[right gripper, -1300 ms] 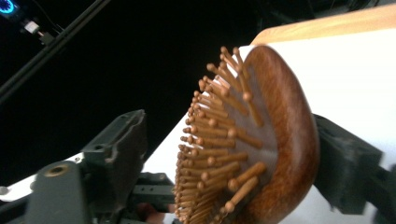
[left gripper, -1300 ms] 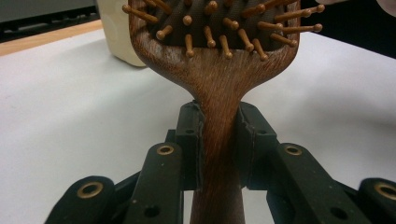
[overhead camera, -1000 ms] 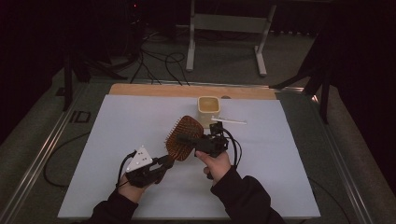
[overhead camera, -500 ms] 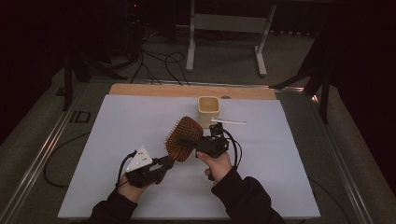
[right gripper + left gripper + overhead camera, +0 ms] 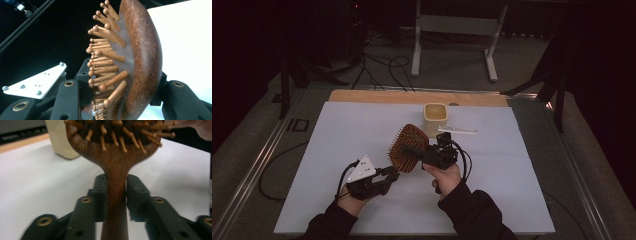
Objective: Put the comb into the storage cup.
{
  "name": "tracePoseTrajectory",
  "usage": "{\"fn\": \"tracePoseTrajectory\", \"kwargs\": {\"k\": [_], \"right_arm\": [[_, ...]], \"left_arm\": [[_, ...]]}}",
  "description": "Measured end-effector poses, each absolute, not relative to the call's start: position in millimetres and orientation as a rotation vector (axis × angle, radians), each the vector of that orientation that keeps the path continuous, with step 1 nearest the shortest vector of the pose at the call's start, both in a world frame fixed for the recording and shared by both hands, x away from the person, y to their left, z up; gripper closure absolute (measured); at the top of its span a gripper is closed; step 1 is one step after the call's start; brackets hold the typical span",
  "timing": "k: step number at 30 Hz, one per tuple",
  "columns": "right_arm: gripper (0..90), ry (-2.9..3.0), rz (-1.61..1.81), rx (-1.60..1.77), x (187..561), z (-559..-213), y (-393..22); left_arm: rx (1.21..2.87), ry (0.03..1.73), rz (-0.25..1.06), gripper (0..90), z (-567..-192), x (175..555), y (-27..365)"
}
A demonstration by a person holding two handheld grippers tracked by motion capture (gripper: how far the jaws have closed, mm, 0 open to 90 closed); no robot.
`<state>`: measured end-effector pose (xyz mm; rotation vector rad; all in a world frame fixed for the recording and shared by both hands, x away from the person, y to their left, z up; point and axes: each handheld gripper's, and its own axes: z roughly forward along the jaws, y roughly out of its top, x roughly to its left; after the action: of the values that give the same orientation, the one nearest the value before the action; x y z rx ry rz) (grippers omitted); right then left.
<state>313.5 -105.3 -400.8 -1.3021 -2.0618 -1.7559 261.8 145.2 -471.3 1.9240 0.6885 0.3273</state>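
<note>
I have the wooden hairbrush (image 5: 408, 148) held up off the white bench (image 5: 337, 135), just in front of the cream cup (image 5: 435, 116). My left tongs (image 5: 390, 175) pinch its handle, the jaws having just eased a little wider. My right tongs (image 5: 412, 151) have just closed onto the head, one jaw among the bristles (image 5: 105, 65), the other against the back.

No legible text — none anywhere
</note>
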Motion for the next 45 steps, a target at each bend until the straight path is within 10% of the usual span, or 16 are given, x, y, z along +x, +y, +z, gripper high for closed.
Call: {"fn": "tracePoseTrajectory", "kwargs": {"k": [31,45], "right_arm": [[52.3,-2.144,-1.901,-1.353,330,-359,-145],[52.3,-2.168,-1.965,-1.380,344,-338,-159]], "left_arm": [[1.945,0.674,0.133,0.4,-488,273,153],[1.941,0.647,0.164,0.1,-486,271,163]]}}
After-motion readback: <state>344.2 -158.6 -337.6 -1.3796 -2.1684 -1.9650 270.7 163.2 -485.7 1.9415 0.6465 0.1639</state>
